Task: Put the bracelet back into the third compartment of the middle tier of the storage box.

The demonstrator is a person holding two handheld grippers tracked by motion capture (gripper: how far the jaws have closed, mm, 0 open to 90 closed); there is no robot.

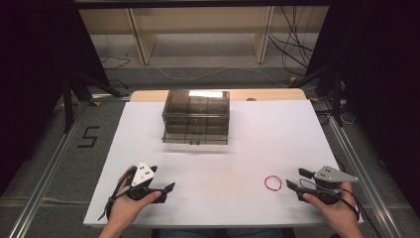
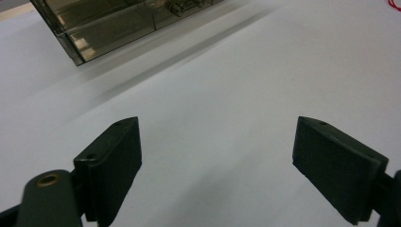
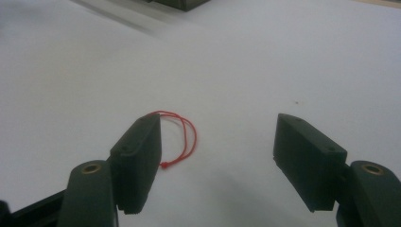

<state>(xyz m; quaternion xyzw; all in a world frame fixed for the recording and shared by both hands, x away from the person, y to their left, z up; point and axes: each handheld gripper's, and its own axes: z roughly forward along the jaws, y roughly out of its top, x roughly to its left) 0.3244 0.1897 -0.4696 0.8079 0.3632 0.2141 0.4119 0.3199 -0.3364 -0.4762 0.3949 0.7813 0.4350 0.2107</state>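
The white table [image 1: 218, 168] spreads in front of you, and at its twelve o'clock edge stands the smoked-plastic drawer box [image 1: 196, 116], well apart from both of your hands. In the left gripper view its corner [image 2: 118, 23] sits toward eleven o'clock, far up the sheet.

Your left gripper [image 1: 168, 189] rests at the table's seven o'clock, its jaws spread wide with nothing between them. Your right gripper [image 1: 297, 179] rests at about four o'clock, also wide apart and empty.

The smallest thing matters most: a loop of red string [image 1: 273, 183] lies flat on the table, just beside the right gripper's tips and at nine o'clock from them in the high view. In the right gripper view the loop [image 3: 182, 137] lies partly behind the left-hand jaw, toward ten o'clock of the gap's middle, its long axis running roughly away from you, with the knot at the near end.

Your right hand is clearly the nearer. To my eye, you need to shift that gripper a little toward the loop so that it lies between the jaws.
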